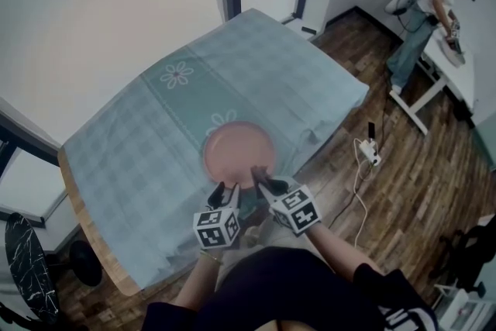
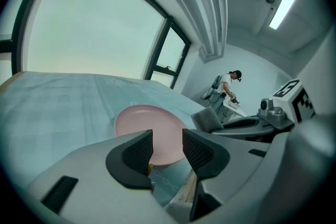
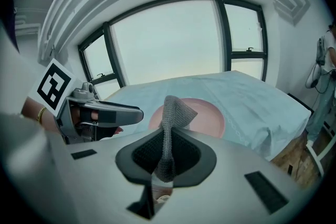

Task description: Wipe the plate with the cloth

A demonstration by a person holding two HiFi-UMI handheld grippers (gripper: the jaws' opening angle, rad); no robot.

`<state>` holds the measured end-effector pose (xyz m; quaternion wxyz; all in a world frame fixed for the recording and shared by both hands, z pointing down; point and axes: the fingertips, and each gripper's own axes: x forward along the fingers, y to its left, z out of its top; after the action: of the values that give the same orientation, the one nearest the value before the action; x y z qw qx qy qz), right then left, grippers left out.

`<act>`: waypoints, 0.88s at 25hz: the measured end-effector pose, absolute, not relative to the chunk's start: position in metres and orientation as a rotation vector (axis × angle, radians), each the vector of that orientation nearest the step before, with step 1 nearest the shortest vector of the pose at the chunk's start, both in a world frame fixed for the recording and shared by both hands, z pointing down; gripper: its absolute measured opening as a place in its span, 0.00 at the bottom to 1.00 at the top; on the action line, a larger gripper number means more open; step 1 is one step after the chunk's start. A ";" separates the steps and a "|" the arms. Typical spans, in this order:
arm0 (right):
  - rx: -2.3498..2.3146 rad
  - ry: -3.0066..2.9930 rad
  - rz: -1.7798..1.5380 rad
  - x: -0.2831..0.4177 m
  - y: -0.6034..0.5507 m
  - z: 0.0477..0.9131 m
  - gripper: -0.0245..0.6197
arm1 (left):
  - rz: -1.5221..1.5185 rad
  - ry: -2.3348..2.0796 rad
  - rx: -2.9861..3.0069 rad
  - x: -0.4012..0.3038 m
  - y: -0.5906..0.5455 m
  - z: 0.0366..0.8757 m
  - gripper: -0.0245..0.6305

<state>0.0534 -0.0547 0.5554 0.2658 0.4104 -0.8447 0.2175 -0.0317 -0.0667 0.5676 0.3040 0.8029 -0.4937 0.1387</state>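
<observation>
Tablecloth (image 1: 132,151) in pale checked green covers the bench (image 1: 84,222), whose wooden edge shows bare at the near left corner. By the near edge the left tongs (image 2: 167,147) hang released, their ribbed pads apart with nothing between them. Their own view looks through that gap onto the plate (image 2: 149,128), which the head view cannot show, since from above the tips are only small dark shapes. The plate is round, plain pink and shallow-rimmed. It lies flat on the tablecloth toward the near edge of the bench, just beyond both pairs of tips. To its right, the right tongs (image 3: 167,152) are clenched on the cloth (image 3: 171,113), a grey knitted strip. Only the right gripper view shows this grip: the pads press the strip's lower part, and its long axis runs straight up out of the jaws, with the top end folded over toward the right in front of the plate. The left gripper view shows the same cloth from the side, as a small grey flap past the tips, just right of the plate. From the head view it is hard to make out. Far right, a power strip (image 1: 370,151) lies on the wooden floor (image 1: 403,190), and a person (image 1: 434,4) bends over a white bench (image 1: 449,74).
</observation>
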 end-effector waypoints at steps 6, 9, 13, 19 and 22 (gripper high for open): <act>1.064 -2.307 0.578 0.064 -0.033 0.543 0.09 | 0.322 -1.343 2.107 -0.017 -0.047 0.542 0.15; 1.035 -2.346 0.582 0.067 -0.017 0.531 0.09 | 0.315 -1.353 2.082 -0.010 -0.033 0.532 0.11; 1.023 -2.380 0.580 0.072 0.003 0.518 0.09 | 0.321 -1.402 2.071 -0.005 -0.014 0.525 0.08; 1.055 -2.408 0.545 0.079 0.021 0.511 0.09 | 0.318 -1.428 2.062 -0.002 0.013 0.521 0.07; 1.069 -2.418 0.542 0.081 0.030 0.507 0.09 | 0.303 -1.428 2.071 0.001 0.022 0.516 0.06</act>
<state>0.0815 0.0301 0.5069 0.2194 0.3865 -0.8741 0.1959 0.0007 0.0222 0.5156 0.2992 0.7799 -0.5379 0.1142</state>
